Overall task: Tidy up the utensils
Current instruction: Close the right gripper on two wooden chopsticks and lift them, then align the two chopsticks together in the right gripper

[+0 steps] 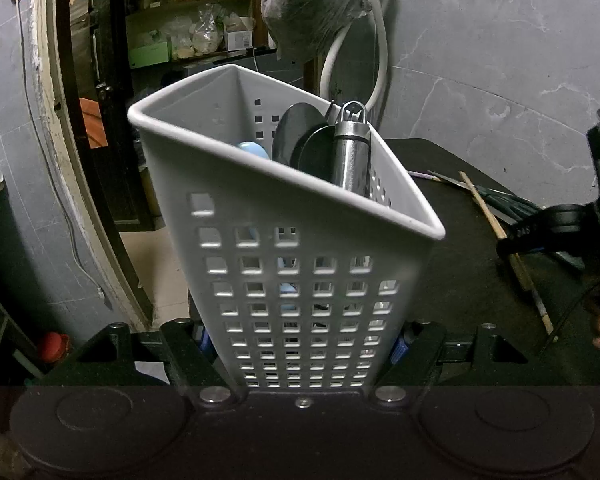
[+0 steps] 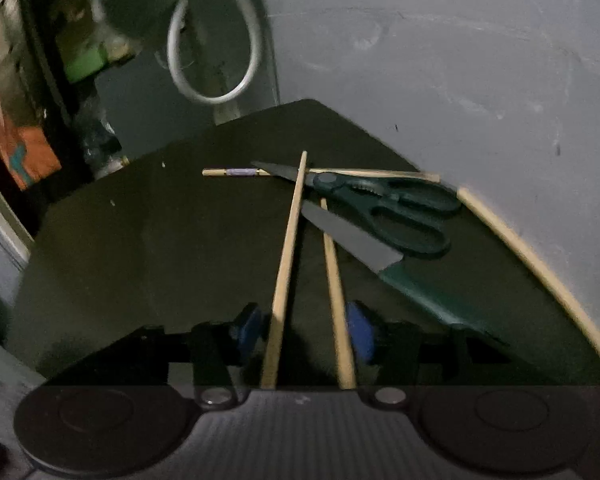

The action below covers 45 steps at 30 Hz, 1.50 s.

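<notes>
My left gripper [image 1: 300, 346] is shut on a white perforated utensil basket [image 1: 284, 240], its blue pads [image 1: 398, 350] pressing both sides near the base. Inside stand a steel handle [image 1: 352, 152], black spoons [image 1: 300, 132] and a light blue piece [image 1: 252, 150]. In the right wrist view my right gripper [image 2: 304, 330] stands open low over the black table [image 2: 140, 240]. Two wooden chopsticks [image 2: 288, 252] [image 2: 334, 272] run between its blue pads [image 2: 248, 328]. The left one rests across dark green scissors [image 2: 396, 208]. A green-handled knife [image 2: 352, 236] lies beside them.
A chopstick with a purple band [image 2: 240, 172] lies behind the scissors, and a long wooden stick [image 2: 540, 268] follows the table's right edge. A grey wall stands close behind. A white hose [image 2: 216, 52] hangs at the back, with cluttered shelves [image 1: 188, 32] on the left.
</notes>
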Tool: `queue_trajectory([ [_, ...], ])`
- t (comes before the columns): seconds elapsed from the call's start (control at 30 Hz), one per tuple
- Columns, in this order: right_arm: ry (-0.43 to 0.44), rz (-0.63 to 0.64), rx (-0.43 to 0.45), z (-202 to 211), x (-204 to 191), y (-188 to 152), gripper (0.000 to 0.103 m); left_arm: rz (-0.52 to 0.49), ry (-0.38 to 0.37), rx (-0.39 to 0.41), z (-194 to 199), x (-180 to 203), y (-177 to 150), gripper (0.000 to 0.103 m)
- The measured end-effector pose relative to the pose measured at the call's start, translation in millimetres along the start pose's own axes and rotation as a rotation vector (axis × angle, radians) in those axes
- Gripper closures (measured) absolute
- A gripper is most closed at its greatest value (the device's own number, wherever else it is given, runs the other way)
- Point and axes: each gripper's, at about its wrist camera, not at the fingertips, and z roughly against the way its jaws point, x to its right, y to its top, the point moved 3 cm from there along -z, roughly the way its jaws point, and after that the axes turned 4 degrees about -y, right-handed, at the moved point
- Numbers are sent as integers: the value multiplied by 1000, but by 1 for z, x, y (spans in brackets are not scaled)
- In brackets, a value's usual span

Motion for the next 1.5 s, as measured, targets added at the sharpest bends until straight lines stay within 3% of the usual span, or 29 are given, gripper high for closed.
queue_trajectory([
  [0.1,32,9,-16,11,5,-7,87,2,4,1,0,1,0,27],
  [0.33,156,140,-57,51,17,-42,88,3,7,2,1,2,0,27],
  [0.5,314,358,-80,92,17,-81,88,-2,11,0,0,4,0,27],
  [0.63,383,515,-77,116,13,-103,88,-10,17,-4,-1,6,1,27],
  [0.67,386,515,-79,119,15,-104,87,-13,19,-5,-1,6,1,27],
  [0.73,379,485,-81,125,21,-104,72,-13,20,-7,-1,7,2,27],
  [0.87,369,449,-70,138,38,-100,58,-11,20,-6,-1,7,2,27],
  [1.03,318,449,-118,145,66,-107,63,-12,20,-6,-1,7,2,27],
  [1.3,342,443,-159,147,70,-114,65,-13,20,-6,-1,8,2,27],
  [1.5,323,474,-180,141,69,-117,91,-11,18,-5,-1,8,2,27],
])
